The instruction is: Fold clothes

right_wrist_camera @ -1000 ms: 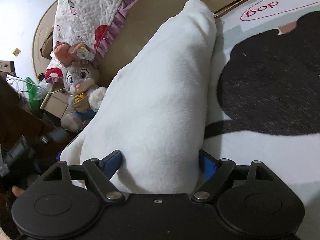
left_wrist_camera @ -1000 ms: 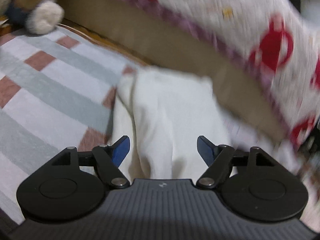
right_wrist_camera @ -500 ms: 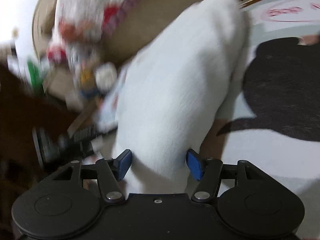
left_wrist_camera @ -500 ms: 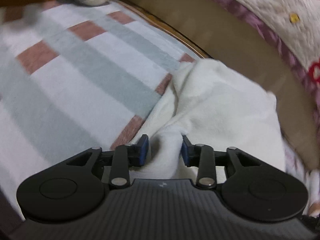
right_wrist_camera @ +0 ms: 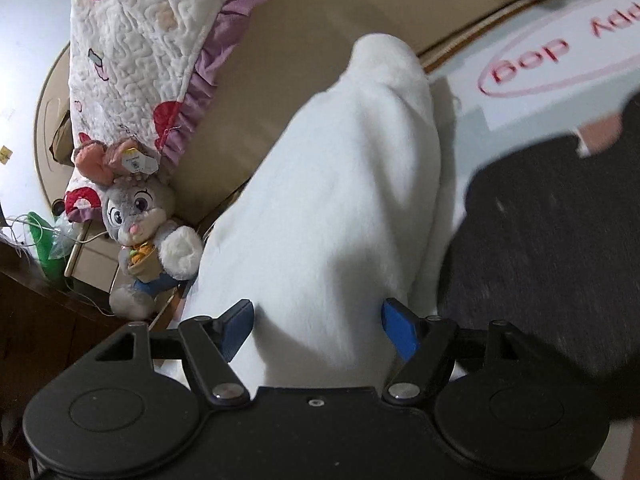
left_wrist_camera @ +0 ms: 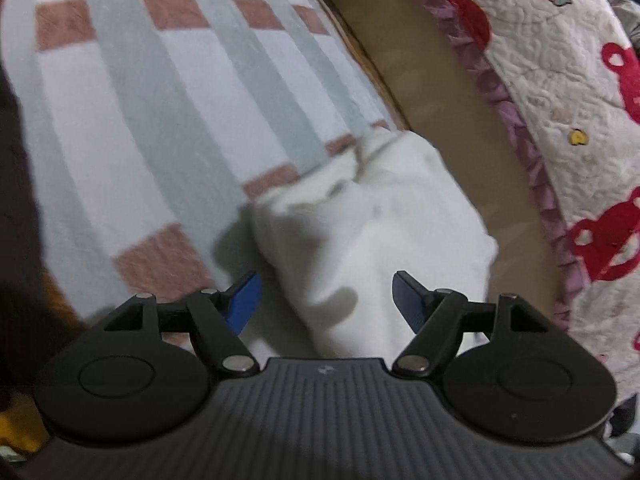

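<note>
As the left gripper (left_wrist_camera: 326,300) opens after its pinch half a second ago, the fluffy white fleece garment (left_wrist_camera: 372,232) drops free onto the striped bed blanket (left_wrist_camera: 160,120), bunched toward twelve o'clock. Right gripper (right_wrist_camera: 316,326) widens too, straddling fleece unpinched: fold released, regrasp next.

The right gripper (right_wrist_camera: 318,326) was opening around a white fleece garment (right_wrist_camera: 336,216); a plush rabbit (right_wrist_camera: 140,232) sat left

Garment (right_wrist_camera: 328,208) lies on blanket (left_wrist_camera: 132,128) by its far edge — quilt (right_wrist_camera: 132,52) beyond; plush rabbit (right_wrist_camera: 140,224) left of garment.
</note>
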A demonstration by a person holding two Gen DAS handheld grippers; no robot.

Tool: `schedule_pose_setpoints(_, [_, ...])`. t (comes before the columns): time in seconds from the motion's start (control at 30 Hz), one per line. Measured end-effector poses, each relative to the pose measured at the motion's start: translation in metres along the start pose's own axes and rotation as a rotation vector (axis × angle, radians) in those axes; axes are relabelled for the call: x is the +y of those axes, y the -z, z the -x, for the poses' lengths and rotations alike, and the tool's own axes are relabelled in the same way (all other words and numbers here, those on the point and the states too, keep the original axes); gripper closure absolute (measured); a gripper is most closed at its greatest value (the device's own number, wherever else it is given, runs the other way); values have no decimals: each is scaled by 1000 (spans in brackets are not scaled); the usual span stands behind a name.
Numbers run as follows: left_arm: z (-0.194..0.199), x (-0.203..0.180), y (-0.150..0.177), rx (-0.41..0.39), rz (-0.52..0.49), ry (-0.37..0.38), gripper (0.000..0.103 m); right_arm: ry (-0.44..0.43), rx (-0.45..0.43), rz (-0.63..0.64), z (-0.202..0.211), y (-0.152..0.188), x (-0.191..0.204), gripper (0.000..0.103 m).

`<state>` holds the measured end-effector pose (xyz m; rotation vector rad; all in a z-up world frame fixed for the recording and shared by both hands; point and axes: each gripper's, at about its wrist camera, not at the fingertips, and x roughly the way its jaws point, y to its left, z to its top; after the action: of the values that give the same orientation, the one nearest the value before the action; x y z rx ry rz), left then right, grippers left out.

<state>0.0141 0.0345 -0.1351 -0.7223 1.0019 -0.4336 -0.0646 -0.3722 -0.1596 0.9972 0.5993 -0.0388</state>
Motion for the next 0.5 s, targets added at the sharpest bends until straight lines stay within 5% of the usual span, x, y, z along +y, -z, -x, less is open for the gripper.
schedule_pose_setpoints(0.17, [-31,7,1,-40,45,-118,32,-4,0,-15,-12,-10,0,26])
schedule_pose_setpoints(0.5, [-61,10,-4,-136,45,-81,34,-26,-21,-101,-35,-26,-20,15])
